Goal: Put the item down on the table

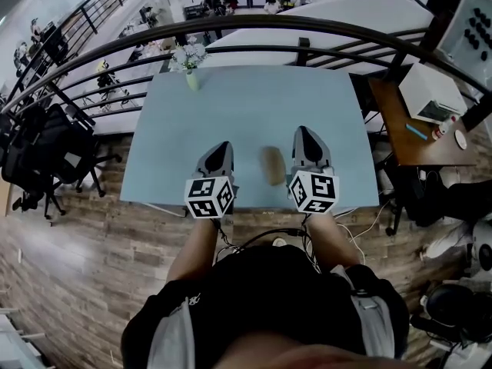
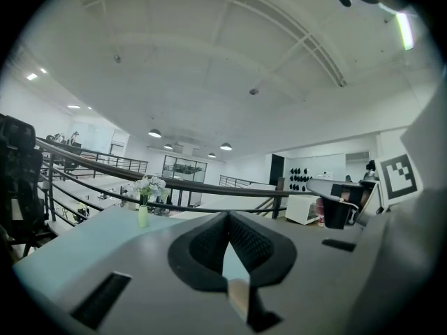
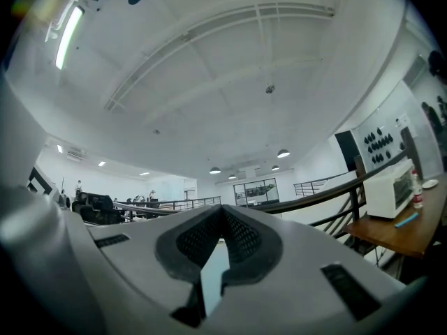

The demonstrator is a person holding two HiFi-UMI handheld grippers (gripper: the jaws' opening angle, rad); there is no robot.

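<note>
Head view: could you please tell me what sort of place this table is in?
Probably an open-plan office on a mezzanine. The table stands against a dark railing overlooking a lower work area, with office chairs to one side and a white appliance on a wooden side table.

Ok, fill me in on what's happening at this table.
A person stands at the near edge of a light blue table with a gripper in each hand. The left gripper and the right gripper are both shut and hold nothing. A tan item lies on the table between them, touched by neither, so it looks set down. A vase of flowers stands at the far left corner.
</note>
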